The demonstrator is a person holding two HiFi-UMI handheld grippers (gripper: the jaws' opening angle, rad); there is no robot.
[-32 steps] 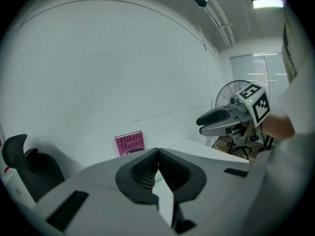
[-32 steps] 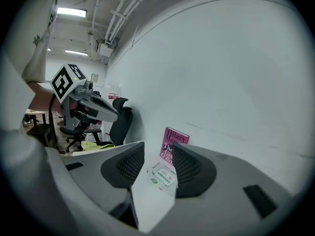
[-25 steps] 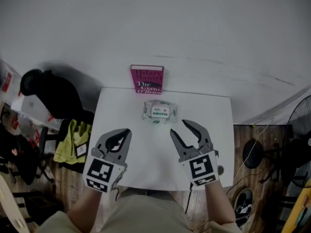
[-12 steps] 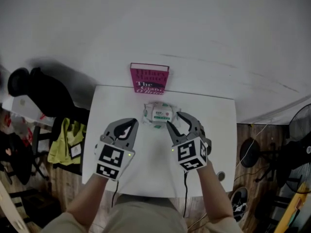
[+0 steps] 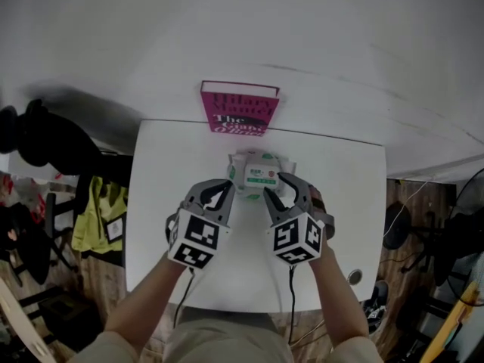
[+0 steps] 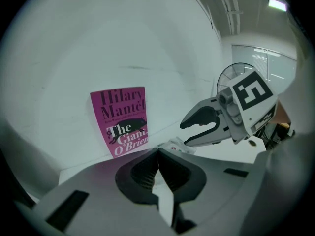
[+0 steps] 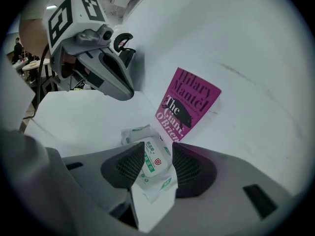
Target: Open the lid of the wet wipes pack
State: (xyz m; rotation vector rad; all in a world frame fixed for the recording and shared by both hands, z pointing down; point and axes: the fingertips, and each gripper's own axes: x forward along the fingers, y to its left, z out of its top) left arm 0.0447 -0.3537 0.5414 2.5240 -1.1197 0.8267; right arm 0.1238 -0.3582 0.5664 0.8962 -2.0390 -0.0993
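Note:
The wet wipes pack [image 5: 261, 171], white with a green label and its lid down, lies flat on the white table [image 5: 162, 203] in front of a pink book [image 5: 240, 109]. My right gripper [image 5: 276, 186] is open at the pack's near right side. In the right gripper view the pack [image 7: 147, 167] lies between its spread fingers [image 7: 123, 166]. My left gripper [image 5: 228, 186] is shut with nothing in it, its tip beside the pack's near left corner. In the left gripper view the closed gripper [image 6: 157, 154] points at the book [image 6: 123, 119], and a corner of the pack [image 6: 178, 145] shows under the right gripper [image 6: 184, 134].
The book [image 7: 186, 104] leans upright against the white wall at the table's far edge. Left of the table stand a dark chair [image 5: 45, 138] and a yellow-green cloth [image 5: 102, 206]. A fan [image 5: 469, 233] and cables are on the wooden floor at the right.
Both grippers have moved forward from the table's near edge to the wipes pack. The right one now has the pack between its fingers; the left stays shut.

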